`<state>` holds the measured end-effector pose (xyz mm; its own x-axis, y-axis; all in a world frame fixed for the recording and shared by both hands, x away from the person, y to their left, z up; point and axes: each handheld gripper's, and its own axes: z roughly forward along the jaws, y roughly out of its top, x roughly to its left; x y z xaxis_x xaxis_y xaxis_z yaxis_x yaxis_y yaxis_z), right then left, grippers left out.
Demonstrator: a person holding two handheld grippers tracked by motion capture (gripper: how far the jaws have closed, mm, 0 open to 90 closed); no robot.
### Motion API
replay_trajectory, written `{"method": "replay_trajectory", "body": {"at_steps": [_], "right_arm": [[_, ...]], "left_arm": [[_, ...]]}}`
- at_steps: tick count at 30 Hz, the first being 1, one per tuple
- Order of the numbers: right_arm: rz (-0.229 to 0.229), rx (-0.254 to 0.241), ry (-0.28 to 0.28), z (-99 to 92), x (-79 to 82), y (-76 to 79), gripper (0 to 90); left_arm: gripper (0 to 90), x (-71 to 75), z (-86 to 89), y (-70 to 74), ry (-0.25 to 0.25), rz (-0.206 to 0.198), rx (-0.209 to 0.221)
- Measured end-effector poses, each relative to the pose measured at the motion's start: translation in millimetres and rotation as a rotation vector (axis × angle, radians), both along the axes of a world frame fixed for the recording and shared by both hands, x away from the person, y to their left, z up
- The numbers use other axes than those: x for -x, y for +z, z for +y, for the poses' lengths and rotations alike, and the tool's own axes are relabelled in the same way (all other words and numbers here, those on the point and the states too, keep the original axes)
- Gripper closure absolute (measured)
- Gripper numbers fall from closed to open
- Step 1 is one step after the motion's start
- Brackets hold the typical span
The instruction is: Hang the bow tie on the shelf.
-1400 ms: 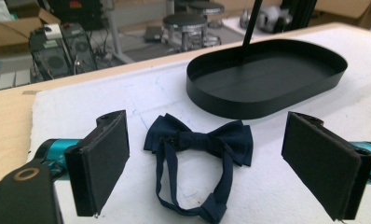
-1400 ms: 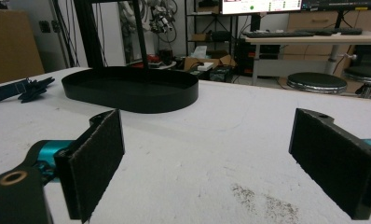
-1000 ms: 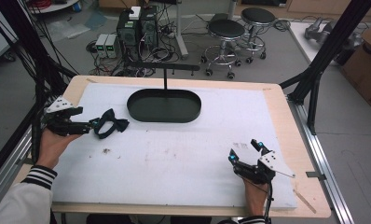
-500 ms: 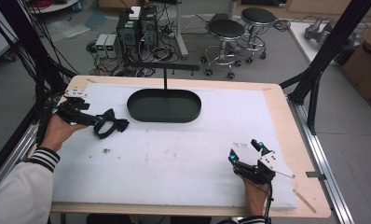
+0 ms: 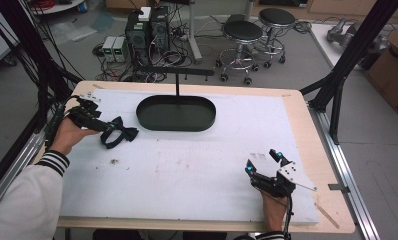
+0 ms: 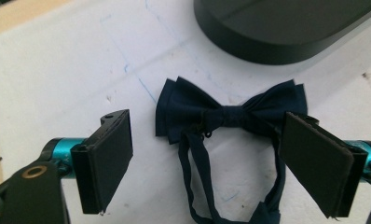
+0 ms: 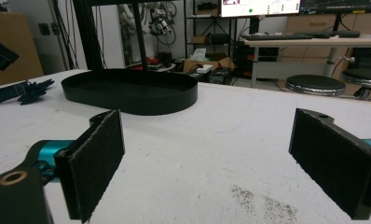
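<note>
My left gripper (image 6: 207,158), jaws spread, straddles the navy fabric bow tie (image 6: 230,114) to pinch it; black oval tray (image 6: 286,25) at one o'clock.

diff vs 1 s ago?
The left gripper swung up toward the far left corner, then came back to the bow tie; its fingers now straddle it, open, not gripping. The bow tie barely shifted. The right gripper, open, and the black tray stayed put.

White sleeve (image 5: 22,200) with black-striped cuff (image 5: 53,161).
</note>
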<state>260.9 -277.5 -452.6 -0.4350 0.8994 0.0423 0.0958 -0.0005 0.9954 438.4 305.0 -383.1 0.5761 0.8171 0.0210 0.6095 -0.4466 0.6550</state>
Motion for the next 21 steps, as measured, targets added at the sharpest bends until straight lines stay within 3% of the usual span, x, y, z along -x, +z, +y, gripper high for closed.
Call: {"method": "replay_trajectory", "body": {"at_steps": [13, 21], "right_arm": [[0.001, -0.002, 0.001, -0.1, 0.2, 0.0, 9.3], [0.003, -0.005, 0.001, -0.5, 0.1, -0.1, 9.3]], "left_arm": [[23.0, -10.3, -1.1, -17.1, 0.009, 0.065, -0.058], [31.0, -12.7, -4.2, -23.3, -0.007, 0.088, -0.063]]}}
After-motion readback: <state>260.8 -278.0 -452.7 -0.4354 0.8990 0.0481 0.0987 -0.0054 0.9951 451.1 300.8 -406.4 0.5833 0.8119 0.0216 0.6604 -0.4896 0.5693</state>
